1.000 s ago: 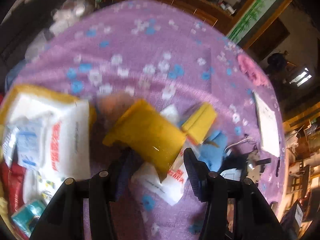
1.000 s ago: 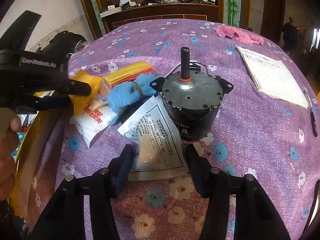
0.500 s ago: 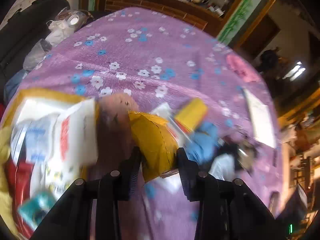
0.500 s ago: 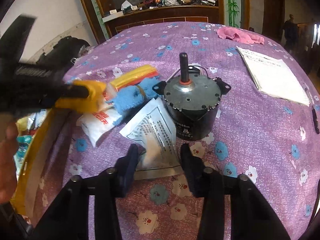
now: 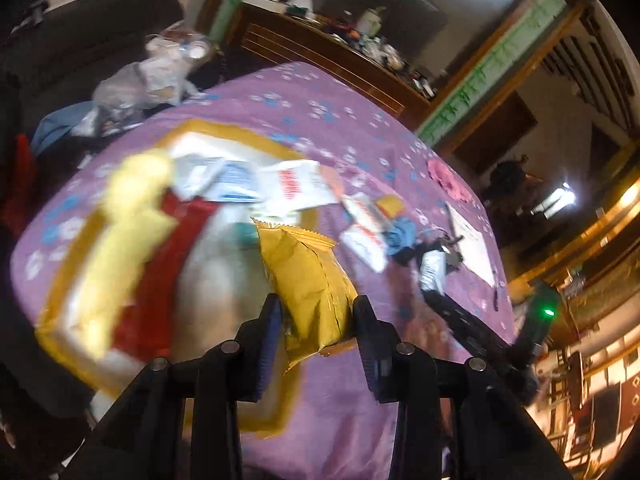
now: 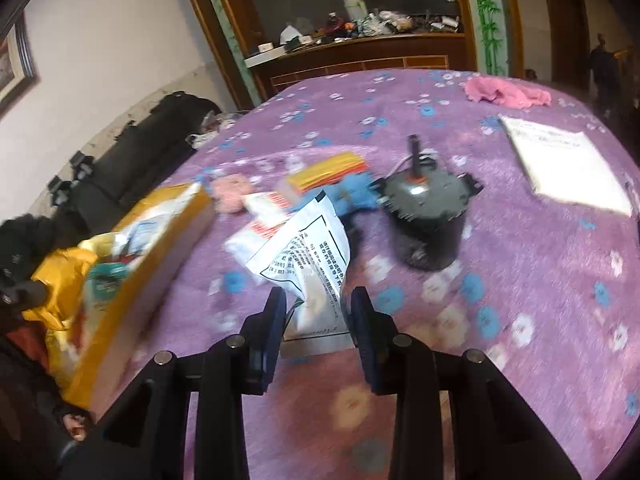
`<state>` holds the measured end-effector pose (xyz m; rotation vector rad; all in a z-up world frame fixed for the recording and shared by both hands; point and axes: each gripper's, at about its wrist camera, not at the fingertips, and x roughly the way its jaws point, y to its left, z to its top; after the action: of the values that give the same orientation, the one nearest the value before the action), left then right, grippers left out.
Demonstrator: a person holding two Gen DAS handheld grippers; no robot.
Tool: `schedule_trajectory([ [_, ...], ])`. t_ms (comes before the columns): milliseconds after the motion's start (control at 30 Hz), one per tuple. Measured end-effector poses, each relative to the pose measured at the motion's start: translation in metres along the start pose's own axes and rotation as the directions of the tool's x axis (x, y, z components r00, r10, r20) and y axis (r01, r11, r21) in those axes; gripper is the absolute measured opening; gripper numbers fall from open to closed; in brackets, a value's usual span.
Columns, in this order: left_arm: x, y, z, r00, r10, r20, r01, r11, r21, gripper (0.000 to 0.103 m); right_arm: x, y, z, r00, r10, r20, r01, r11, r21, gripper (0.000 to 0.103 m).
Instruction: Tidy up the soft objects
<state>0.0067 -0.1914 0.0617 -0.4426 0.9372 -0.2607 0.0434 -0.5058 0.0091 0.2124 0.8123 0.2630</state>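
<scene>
My left gripper [image 5: 316,312] is shut on a yellow foil packet [image 5: 304,276] and holds it up beside a yellow box [image 5: 64,280] full of soft packets; the packet also shows in the right wrist view [image 6: 60,280]. My right gripper [image 6: 318,304] is shut on a white printed pouch [image 6: 308,256], lifted off the purple flowered cloth [image 6: 520,260]. A blue cloth [image 6: 352,196], a yellow-and-red pack [image 6: 328,172], a white-and-red pouch [image 6: 260,224] and a pink puff [image 6: 232,196] lie on the cloth beyond it.
A dark grey motor [image 6: 428,216] with an upright shaft stands right of the pouches. A white booklet [image 6: 560,160] and a pink cloth [image 6: 508,94] lie farther right. A black bag [image 6: 136,156] sits off the table's left edge. A wooden cabinet [image 6: 360,60] stands behind.
My left gripper closed on the yellow packet and carried it left to the box. My right gripper closed on the white pouch and raised it from the cloth.
</scene>
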Motion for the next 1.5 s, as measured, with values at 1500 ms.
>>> schedule_trajectory([
  [1500, 0.001, 0.013, -0.041, 0.991, 0.123, 0.06, -0.13, 0.984, 0.122, 0.061, 0.059, 0.021, 0.0, 0.989, 0.099, -0.107, -0.083, 0.986, 0.147, 0.07],
])
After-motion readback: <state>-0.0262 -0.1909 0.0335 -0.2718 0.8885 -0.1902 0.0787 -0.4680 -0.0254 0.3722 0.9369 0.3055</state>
